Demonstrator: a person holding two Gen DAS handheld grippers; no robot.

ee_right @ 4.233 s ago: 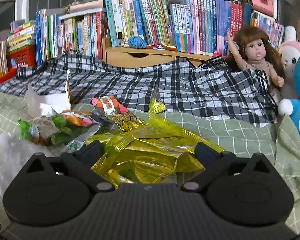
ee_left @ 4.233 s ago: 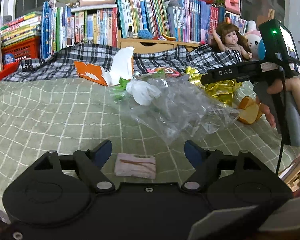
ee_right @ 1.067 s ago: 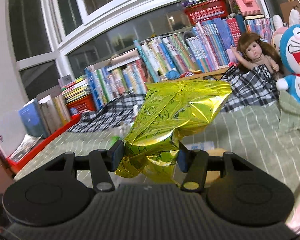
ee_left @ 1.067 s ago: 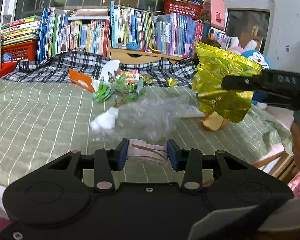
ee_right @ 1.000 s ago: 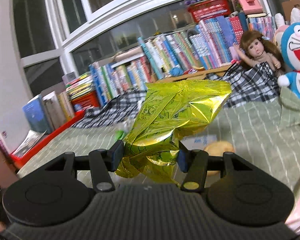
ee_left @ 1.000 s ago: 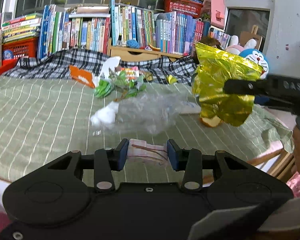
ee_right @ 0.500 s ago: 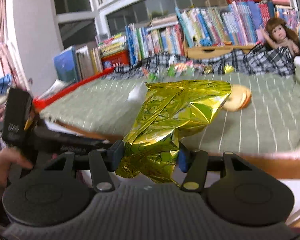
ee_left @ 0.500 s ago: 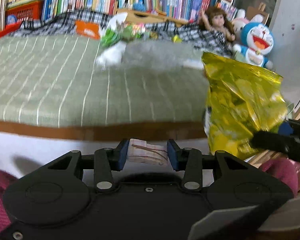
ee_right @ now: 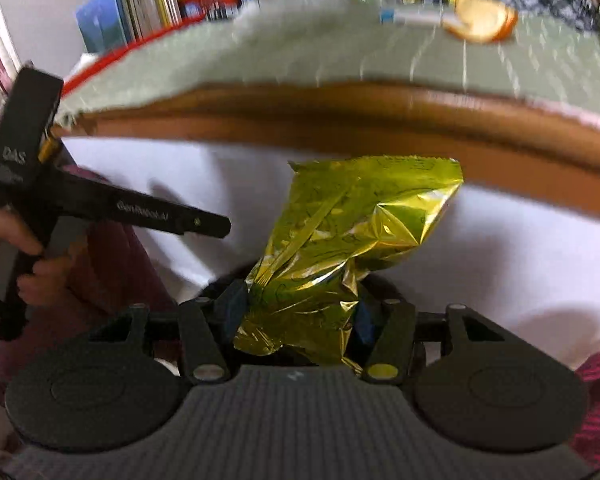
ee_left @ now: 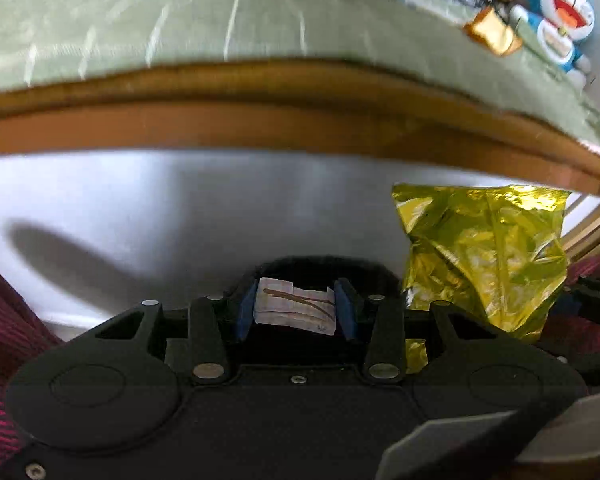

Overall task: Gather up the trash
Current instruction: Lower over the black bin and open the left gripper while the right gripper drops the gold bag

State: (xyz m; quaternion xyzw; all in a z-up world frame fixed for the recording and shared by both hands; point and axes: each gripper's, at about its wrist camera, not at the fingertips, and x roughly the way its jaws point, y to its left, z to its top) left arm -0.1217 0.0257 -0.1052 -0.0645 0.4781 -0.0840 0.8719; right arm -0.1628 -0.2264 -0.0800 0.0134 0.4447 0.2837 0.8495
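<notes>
My left gripper [ee_left: 296,306] is shut on a small folded pink-white wrapper [ee_left: 295,311], held below the bed's edge in front of a dark opening [ee_left: 320,266]. My right gripper [ee_right: 298,316] is shut on a crumpled gold foil snack bag [ee_right: 352,240], which stands up between its blue pads. The same gold bag [ee_left: 484,256] shows in the left wrist view, just right of my left gripper. The left gripper [ee_right: 216,226] appears in the right wrist view at the left, with a hand [ee_right: 16,248] on its handle.
The bed's wooden rail [ee_left: 300,120] and white side panel [ee_left: 180,208] fill the view ahead. On the green checked cover [ee_left: 180,20] above lie an orange peel [ee_right: 480,20] and other litter. A blue plush toy [ee_left: 560,12] sits at the far right. Dark red clothing [ee_left: 0,320] flanks both grippers.
Both grippers have dropped from above the bed to below its edge, each still holding its piece. The bed top has slid up out of the middle of both views.
</notes>
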